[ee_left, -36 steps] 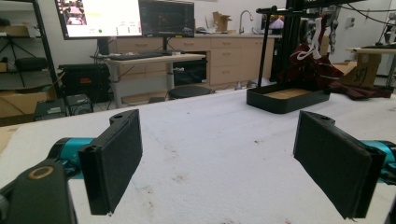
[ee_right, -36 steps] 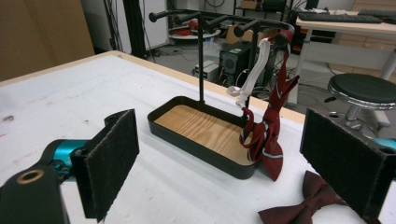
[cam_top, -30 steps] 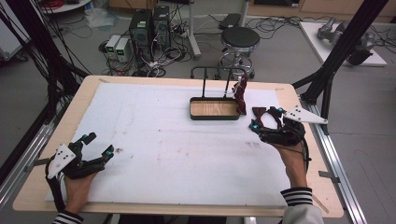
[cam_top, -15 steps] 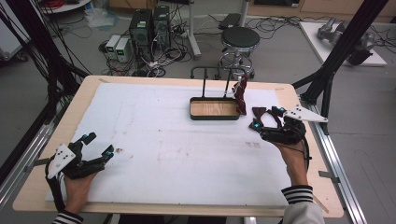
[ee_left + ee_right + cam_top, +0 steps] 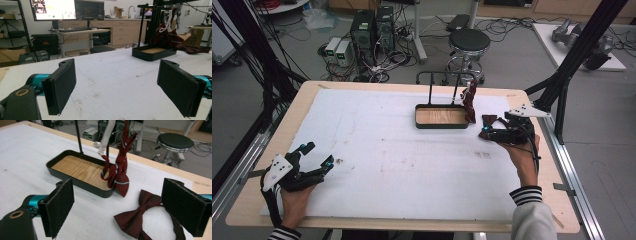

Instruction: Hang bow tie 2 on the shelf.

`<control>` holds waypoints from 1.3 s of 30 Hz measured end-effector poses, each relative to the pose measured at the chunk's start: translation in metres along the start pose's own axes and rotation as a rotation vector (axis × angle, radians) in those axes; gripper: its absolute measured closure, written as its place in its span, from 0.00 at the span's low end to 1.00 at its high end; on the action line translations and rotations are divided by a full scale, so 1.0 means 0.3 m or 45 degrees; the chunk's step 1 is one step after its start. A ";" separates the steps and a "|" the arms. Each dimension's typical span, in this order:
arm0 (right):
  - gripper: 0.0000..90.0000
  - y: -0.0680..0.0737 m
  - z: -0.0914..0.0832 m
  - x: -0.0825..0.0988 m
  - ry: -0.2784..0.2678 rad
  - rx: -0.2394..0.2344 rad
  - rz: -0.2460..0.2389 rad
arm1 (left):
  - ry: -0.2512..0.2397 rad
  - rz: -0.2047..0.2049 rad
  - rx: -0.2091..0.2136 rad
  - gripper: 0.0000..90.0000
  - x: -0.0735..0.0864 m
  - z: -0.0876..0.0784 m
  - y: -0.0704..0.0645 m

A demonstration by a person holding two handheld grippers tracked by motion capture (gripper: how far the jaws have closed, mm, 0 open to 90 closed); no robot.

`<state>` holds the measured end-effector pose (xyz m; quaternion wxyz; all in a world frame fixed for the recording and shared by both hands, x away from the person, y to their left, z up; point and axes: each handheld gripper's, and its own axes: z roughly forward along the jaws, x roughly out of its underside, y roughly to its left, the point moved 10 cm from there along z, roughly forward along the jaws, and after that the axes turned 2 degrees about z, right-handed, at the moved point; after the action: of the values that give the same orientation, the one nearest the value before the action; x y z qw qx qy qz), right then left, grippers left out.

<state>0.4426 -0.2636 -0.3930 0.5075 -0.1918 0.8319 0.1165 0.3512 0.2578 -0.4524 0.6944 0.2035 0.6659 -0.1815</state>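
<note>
Jaws on the right gripper (image 5: 486, 131) stand wide apart, poised on either side of a dark red bow tie (image 5: 140, 216) that lies flat on the white table cover (image 5: 377, 145); the spread looks set to take the tie's knot between the pads, though nothing is gripped yet. That bow tie sits just beside the right end of a black tray with a wooden floor (image 5: 441, 117), near the table's far right part. From the tray's back edge rises a black rack (image 5: 443, 80), and a red striped necktie (image 5: 119, 167) hangs from it, its tip draping over the tray's rim, which suggests the rack is where ties belong and the bow tie is next to go up. Far off at the near left corner, the left gripper (image 5: 316, 159) rests low on the cover with its jaws also wide and holding nothing, kept well clear of the work, probably waiting to help
</note>
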 end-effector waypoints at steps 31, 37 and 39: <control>0.15 -0.129 0.211 0.085 0.368 0.201 0.135 | 0.001 0.003 0.001 0.18 0.000 0.000 -0.001; 0.17 -0.145 0.241 0.114 0.422 0.227 0.190 | 0.001 0.003 0.001 0.18 0.000 0.000 -0.001; 0.18 -0.156 0.254 0.142 0.474 0.236 0.196 | 0.000 0.003 0.000 0.18 0.000 0.000 -0.001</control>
<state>0.5066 -0.2847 -0.4658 0.3503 -0.0985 0.9306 0.0406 0.3512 0.2576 -0.4524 0.6945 0.2042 0.6658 -0.1806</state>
